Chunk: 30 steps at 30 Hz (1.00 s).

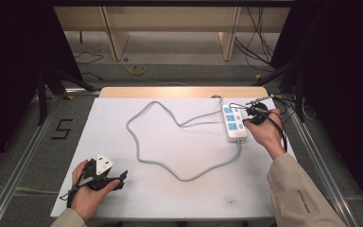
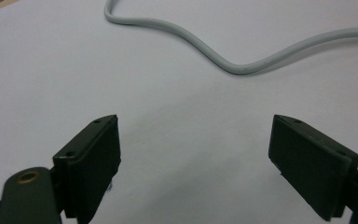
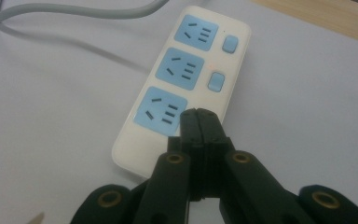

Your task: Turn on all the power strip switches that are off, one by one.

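The power strip lies right under my right gripper, whose jaws are pressed together with nothing between them, tips over the nearest socket's switch spot. I judge I am pressing that switch; next I need a short, straight push down. Its grey cord loops away toward my left gripper, which rests wide apart and empty on the white table.

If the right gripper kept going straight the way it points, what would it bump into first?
Most likely the white power strip. The right gripper has its fingers pressed together, tips right over the strip's nearest blue socket, beside where a third switch would sit. Whether they touch already is unclear.
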Motion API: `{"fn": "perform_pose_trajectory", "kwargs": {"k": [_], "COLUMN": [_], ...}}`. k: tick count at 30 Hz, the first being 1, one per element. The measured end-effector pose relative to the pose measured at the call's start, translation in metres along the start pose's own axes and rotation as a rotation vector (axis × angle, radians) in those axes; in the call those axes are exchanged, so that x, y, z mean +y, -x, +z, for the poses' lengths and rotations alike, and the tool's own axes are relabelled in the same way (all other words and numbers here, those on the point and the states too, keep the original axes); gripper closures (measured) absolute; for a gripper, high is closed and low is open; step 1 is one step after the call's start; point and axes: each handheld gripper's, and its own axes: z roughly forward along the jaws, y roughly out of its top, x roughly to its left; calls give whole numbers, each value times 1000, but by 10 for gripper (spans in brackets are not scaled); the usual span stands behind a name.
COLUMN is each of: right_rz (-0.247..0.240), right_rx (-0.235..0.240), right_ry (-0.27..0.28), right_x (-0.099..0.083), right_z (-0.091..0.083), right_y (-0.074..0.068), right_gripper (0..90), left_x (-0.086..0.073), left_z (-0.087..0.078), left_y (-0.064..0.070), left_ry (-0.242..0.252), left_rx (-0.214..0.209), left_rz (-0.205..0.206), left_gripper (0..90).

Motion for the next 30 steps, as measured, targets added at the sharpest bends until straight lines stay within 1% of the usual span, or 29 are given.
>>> {"fn": "perform_pose_trajectory", "kwargs": {"k": [5, 12, 18, 24, 25, 27, 28, 30], "right_rz": [1, 18, 32, 39, 47, 68, 70, 73], "right_rx": [-7, -16, -12, -10, -7, 6, 5, 7], "right_ry": [-5, -13, -25, -38, -40, -25, -22, -32], "right_x": [3, 5, 6, 7, 8, 9, 9, 8], "right_z": [3, 6, 11, 14, 14, 12, 12, 14], "right_y": [2, 5, 7, 9, 9, 11, 11, 11], "right_gripper": [900, 900, 900, 900, 900, 900, 900, 900], "left_x": [0, 0, 0, -1, -1, -1, -1, -1], "left_z": [-1, -1, -1, 0, 0, -1, -2, -2], "left_y": [0, 1, 1, 2, 2, 2, 2, 3], "left_ry": [7, 4, -4, -3, -4, -2, 2, 2], "left_rx": [3, 2, 1, -4, -3, 1, 2, 3], "left_rz": [-2, -1, 2, -7, -7, -3, -9, -6], "left_gripper": [167, 167, 167, 167, 167, 167, 167, 167]}}
